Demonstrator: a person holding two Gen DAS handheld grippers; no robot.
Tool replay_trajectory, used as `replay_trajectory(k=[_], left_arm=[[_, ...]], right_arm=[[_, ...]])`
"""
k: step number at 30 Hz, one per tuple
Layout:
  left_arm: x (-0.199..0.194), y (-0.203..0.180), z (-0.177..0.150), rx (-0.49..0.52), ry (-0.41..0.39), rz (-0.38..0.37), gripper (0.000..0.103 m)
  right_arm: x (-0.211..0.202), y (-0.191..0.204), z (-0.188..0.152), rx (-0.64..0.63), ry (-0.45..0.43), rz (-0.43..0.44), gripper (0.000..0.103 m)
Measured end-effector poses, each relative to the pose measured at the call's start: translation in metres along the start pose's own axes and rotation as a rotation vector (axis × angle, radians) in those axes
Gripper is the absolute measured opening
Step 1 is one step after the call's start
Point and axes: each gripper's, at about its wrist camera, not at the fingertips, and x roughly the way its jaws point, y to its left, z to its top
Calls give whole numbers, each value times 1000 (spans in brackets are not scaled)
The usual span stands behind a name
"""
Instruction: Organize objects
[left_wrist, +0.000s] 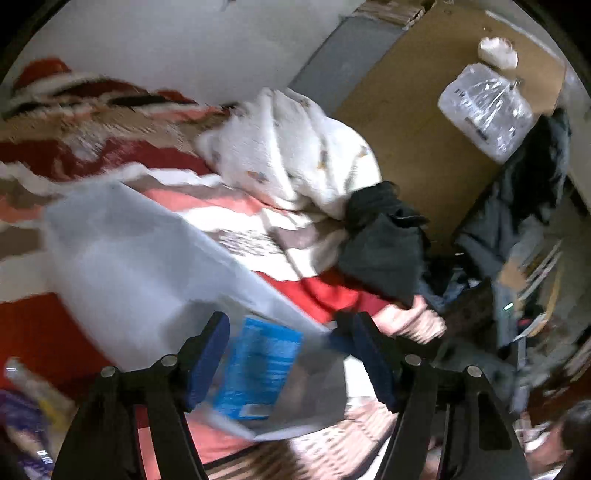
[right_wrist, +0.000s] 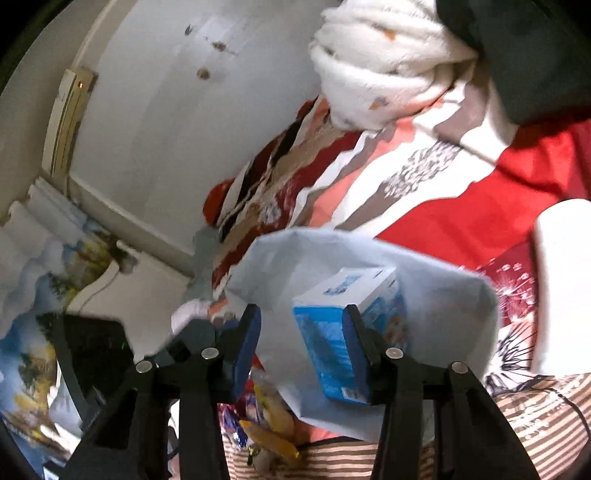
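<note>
No text, brand, number or sign is legible in either view. The blue box (right_wrist: 345, 332) carries printed panels and a white label area — motion blur reduces them to shapes. The clear plastic package (left_wrist: 485, 110) on the cardboard shows dark printed strips — characters too small and blurred to read.

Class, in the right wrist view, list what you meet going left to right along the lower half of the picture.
Blue-and-white landscape picture → black flat panel → pale translucent plastic bag holding a blue-and-white cardboard box → white cylindrical object.
</note>
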Motion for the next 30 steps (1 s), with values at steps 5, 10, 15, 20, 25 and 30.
replay_trajectory(k=[5, 10, 15, 20, 25, 30], left_arm=[[-14, -2, -8, 87, -47, 140, 67], [-5, 2, -14, 125, -20, 213, 67], [2, 15, -29, 142, 24, 272, 67], [-3, 38, -34, 101, 27, 298, 67], [-12, 63, -38, 12, 13, 297, 67], [-9, 67, -43, -7, 21, 293, 67]], right_arm=[[-13, -10, 3, 52, -48, -67, 68], [12, -16, 2, 54, 55, -158, 68], [56, -23, -4, 71, 170, -260, 74], [97, -23, -1, 145, 184, -277, 94], [89, -16, 3, 250, 120, 242, 90], [79, -27, -1, 265, 88, 128, 88]])
